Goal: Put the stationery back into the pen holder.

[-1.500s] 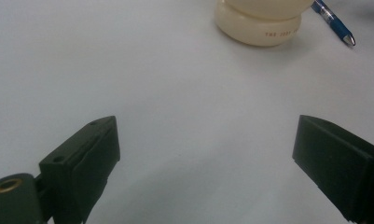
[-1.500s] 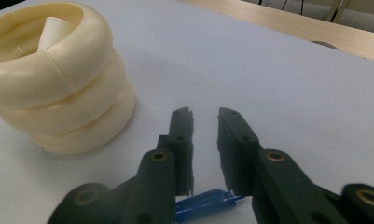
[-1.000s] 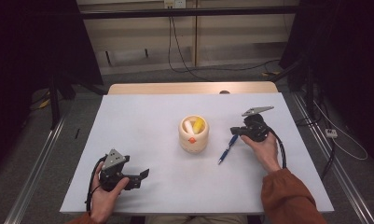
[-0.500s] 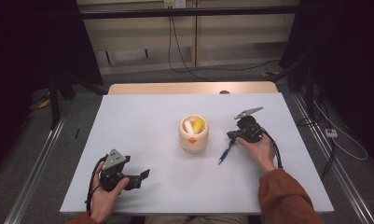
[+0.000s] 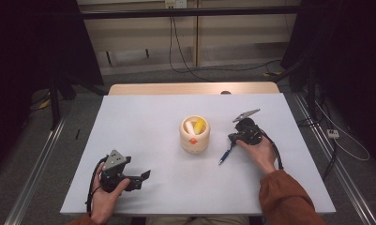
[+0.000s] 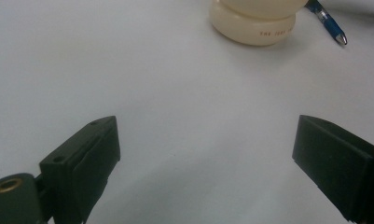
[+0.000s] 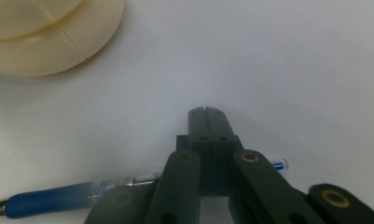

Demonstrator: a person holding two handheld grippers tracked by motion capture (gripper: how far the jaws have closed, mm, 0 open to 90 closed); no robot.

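Right gripper (image 5: 236,137) down on the white tabletop (image 5: 143,131), jaws pressed together above the blue clear-barrelled ballpoint pen (image 7: 54,199), which runs crosswise beneath them; whether actually pinched, cannot tell. Pen lying flat just right of the cream round ceramic holder (image 5: 194,134) with yellow and white sticks inside, likely next for the pot. Right hand (image 5: 257,152) angled in, wrist low. Left gripper (image 5: 138,176) parked near the front edge, jaws wide apart over bare table, hand resting
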